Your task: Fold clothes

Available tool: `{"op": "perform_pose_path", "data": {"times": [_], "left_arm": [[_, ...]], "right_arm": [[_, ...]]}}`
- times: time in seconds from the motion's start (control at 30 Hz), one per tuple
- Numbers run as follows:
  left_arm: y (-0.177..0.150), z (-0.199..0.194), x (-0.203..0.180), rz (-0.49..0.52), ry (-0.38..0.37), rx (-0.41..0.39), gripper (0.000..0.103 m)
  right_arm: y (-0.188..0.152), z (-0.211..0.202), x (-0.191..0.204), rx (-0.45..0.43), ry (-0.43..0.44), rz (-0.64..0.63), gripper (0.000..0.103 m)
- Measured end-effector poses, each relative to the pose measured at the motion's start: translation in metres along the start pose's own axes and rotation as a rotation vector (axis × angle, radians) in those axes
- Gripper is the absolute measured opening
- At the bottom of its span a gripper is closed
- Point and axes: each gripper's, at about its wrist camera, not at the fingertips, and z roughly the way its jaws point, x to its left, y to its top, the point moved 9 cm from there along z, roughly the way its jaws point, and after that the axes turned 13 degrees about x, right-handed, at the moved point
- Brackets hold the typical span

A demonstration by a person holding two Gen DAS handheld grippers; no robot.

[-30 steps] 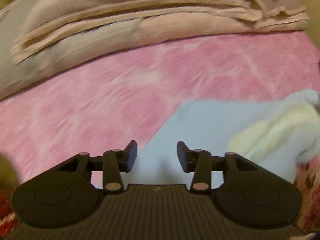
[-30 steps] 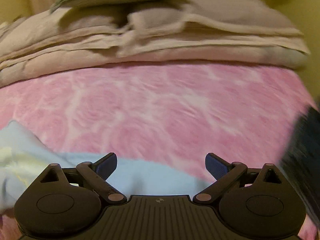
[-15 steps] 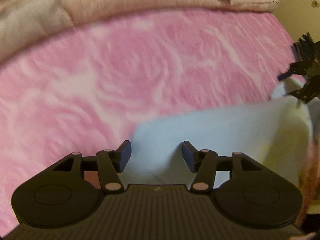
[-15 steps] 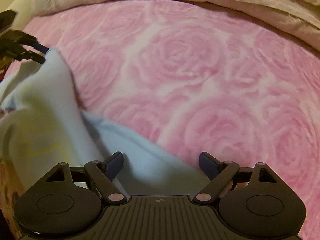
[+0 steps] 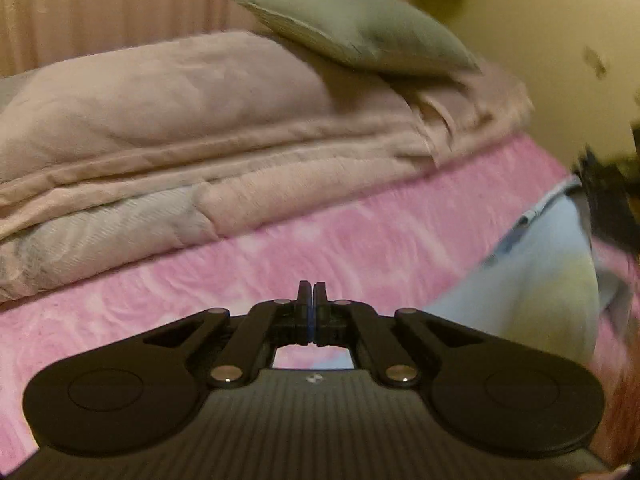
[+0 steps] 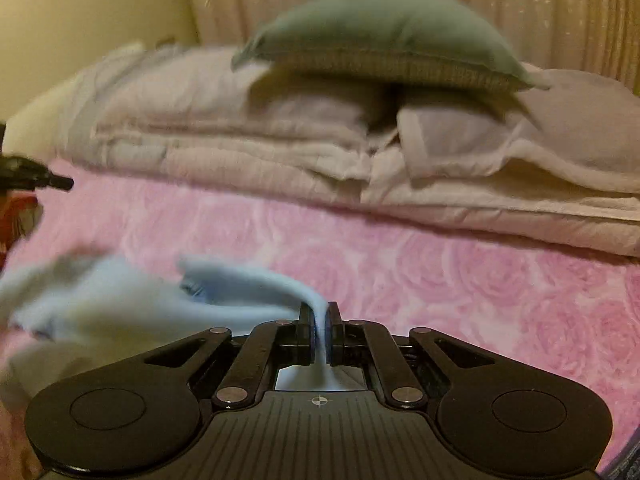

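Your right tongs [image 6: 319, 330] are pinched tight on an edge of the light blue garment [image 6: 132, 304], so the cloth trails off toward your left tongs [image 5: 311, 312], lifted off the pink bedspread [image 6: 460, 272]. The left tongs are closed too (whether any cloth sits between them, I cannot tell). The folded quilts [image 6: 400, 176] lie well beyond the garment.
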Motion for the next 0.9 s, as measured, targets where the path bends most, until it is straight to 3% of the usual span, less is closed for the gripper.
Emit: {"op": "perform_pose_path", "data": {"times": [0.03, 0.07, 0.1, 0.13, 0.2, 0.37, 0.4, 0.43, 0.47, 0.5, 0.6, 0.7, 0.8, 0.87, 0.9], "left_arm": [[-0.002, 0.012, -0.001, -0.005, -0.016, 0.040, 0.001], [-0.003, 0.024, -0.002, -0.010, -0.032, 0.080, 0.016], [-0.005, 0.036, -0.003, -0.014, -0.048, 0.120, 0.038], [-0.008, 0.048, -0.004, -0.014, -0.063, 0.161, 0.045], [-0.024, 0.082, -0.011, 0.025, -0.080, 0.252, 0.047], [-0.063, 0.151, -0.007, 0.053, -0.006, 0.412, 0.043], [-0.067, 0.155, -0.011, 0.087, 0.013, 0.412, 0.042], [-0.069, 0.155, -0.017, 0.133, 0.037, 0.399, 0.036], [-0.069, 0.153, -0.022, 0.159, 0.034, 0.391, 0.013], [-0.067, 0.149, -0.025, 0.162, 0.037, 0.381, 0.007], [-0.057, 0.119, -0.034, 0.218, 0.076, 0.279, 0.005], [-0.038, 0.063, -0.038, 0.183, 0.108, 0.101, 0.005], [-0.015, 0.007, -0.034, 0.147, 0.186, -0.083, 0.006], [0.003, 0.003, -0.026, 0.130, 0.242, -0.132, 0.009], [0.012, 0.001, -0.021, 0.121, 0.270, -0.157, 0.016]], "right_arm": [[0.001, 0.002, -0.001, 0.010, 0.000, 0.010, 0.003], [0.003, 0.011, 0.003, 0.016, -0.019, 0.009, 0.003], [0.001, 0.020, 0.005, 0.034, -0.041, 0.005, 0.003], [-0.002, 0.034, 0.005, 0.065, -0.057, 0.009, 0.003], [-0.012, 0.058, 0.002, 0.110, -0.063, 0.045, 0.003], [-0.023, 0.077, -0.005, 0.131, -0.069, 0.096, 0.003], [-0.024, 0.079, -0.006, 0.130, -0.068, 0.105, 0.003], [-0.025, 0.078, -0.005, 0.131, -0.060, 0.113, 0.003], [-0.027, 0.077, -0.005, 0.132, -0.052, 0.121, 0.003], [-0.028, 0.076, -0.005, 0.134, -0.044, 0.129, 0.003], [-0.024, 0.062, 0.000, 0.110, -0.035, 0.114, 0.003], [-0.011, 0.031, 0.002, -0.011, -0.031, 0.100, 0.003], [0.002, 0.005, 0.000, -0.113, -0.072, 0.084, 0.003], [0.012, -0.003, -0.004, -0.167, -0.107, 0.096, 0.003], [0.019, -0.001, -0.008, -0.191, -0.116, 0.129, 0.003]]}}
